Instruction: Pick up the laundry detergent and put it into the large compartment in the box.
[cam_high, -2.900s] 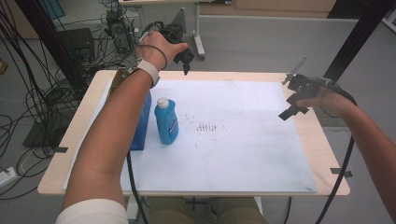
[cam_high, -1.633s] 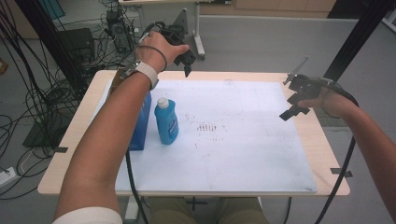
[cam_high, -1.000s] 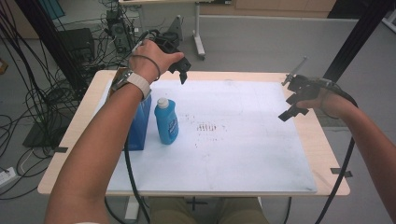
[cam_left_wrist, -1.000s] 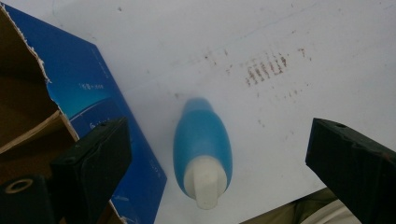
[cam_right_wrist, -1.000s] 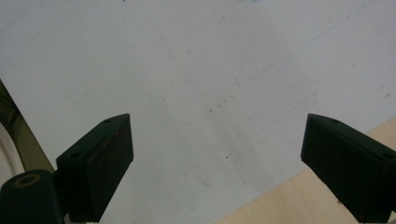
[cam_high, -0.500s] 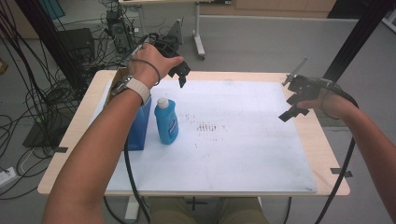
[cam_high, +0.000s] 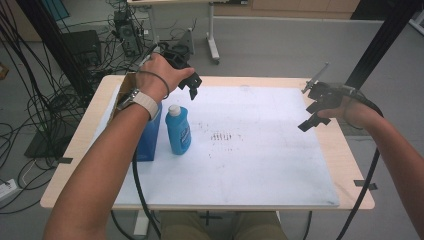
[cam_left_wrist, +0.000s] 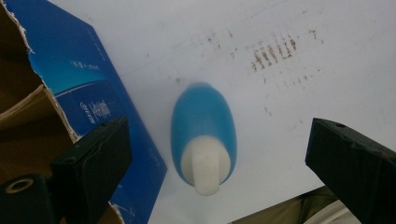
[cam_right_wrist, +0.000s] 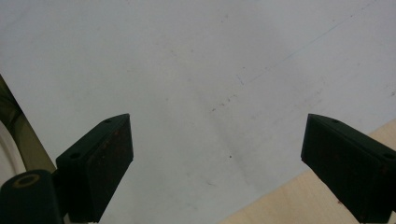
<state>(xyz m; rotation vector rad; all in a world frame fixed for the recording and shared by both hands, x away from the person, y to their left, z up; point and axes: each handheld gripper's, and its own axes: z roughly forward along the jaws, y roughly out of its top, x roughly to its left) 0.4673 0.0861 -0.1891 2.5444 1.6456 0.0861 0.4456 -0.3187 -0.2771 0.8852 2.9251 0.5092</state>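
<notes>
One smooth blue plastic bottle (cam_left_wrist: 203, 125), white-capped, oval.

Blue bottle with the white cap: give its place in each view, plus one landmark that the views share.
High view: blue bottle stands upright, left of centre, beside the blue box.
Left gripper view: seen from above, centred between the open jaws.
Right gripper view: not in it.
Shared landmark: the white mat.

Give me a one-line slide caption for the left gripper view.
Open left gripper poised above the upright blue bottle, beside the torn blue box on the white mat.
</notes>
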